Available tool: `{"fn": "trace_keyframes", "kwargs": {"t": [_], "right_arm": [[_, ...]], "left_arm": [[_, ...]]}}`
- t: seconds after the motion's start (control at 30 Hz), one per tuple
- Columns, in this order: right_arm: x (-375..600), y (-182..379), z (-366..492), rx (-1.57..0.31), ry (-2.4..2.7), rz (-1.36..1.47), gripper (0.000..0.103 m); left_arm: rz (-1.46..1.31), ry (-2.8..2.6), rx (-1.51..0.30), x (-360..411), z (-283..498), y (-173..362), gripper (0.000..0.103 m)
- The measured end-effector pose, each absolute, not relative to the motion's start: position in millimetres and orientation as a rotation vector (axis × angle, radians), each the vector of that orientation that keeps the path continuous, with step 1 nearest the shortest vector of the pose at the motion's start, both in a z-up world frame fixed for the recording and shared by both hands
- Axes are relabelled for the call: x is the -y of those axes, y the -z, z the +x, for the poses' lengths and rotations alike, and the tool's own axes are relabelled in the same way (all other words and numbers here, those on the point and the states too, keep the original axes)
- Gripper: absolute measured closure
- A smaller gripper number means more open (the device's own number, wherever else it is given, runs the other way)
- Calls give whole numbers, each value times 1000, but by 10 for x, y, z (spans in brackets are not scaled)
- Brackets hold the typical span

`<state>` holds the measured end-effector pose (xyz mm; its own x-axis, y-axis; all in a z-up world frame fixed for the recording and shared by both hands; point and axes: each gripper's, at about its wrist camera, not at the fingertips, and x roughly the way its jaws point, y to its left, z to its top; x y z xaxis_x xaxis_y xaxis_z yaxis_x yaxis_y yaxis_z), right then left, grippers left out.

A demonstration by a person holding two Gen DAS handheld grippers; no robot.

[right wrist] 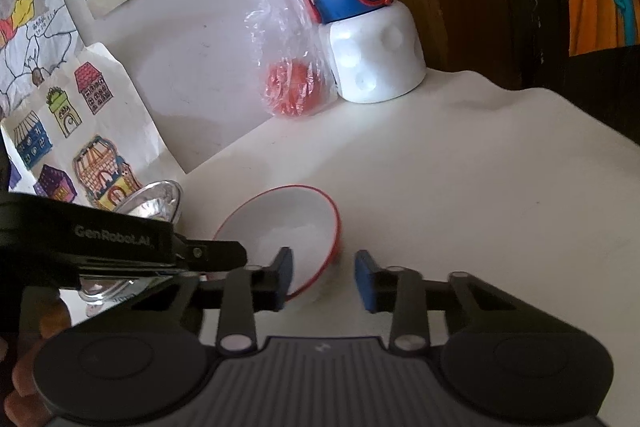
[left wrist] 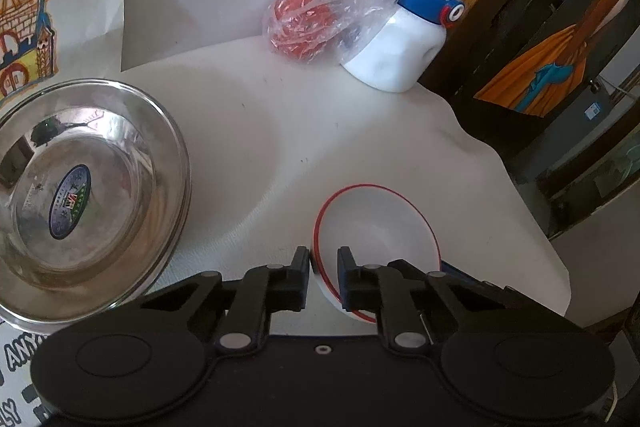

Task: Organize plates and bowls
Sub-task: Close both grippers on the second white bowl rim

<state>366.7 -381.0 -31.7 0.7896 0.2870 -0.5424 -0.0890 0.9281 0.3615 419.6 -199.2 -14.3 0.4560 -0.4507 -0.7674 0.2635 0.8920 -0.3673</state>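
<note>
Pinching the near rim of the red-rimmed white bowl [left wrist: 374, 223] on the white table [left wrist: 248, 131], my left claw [left wrist: 324, 267] seems clamped; my right claw [right wrist: 324, 277] stands part-open, straddling its rim, apparently untouched.

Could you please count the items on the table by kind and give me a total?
Steel bowls: 1
White bowls with a red rim: 1
Water bottles: 1
Plastic bags with something red inside: 1
Total: 4
</note>
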Motion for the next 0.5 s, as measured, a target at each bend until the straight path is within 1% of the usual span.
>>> {"fn": "trace_keyframes", "kwargs": {"t": [0.07,0.23,0.5], "right_arm": [[3791,316,3667,-629,-198,332,76],[3788,310,3609,-627,-171,332,86],[3809,245,3339,-621,-176,351,89]], "left_arm": [[-200,441,-999,1999,4192,142,92],[-181,442,-984,2017,4148,110,94],[-176,446,-993,1972,3954,52,94]]}}
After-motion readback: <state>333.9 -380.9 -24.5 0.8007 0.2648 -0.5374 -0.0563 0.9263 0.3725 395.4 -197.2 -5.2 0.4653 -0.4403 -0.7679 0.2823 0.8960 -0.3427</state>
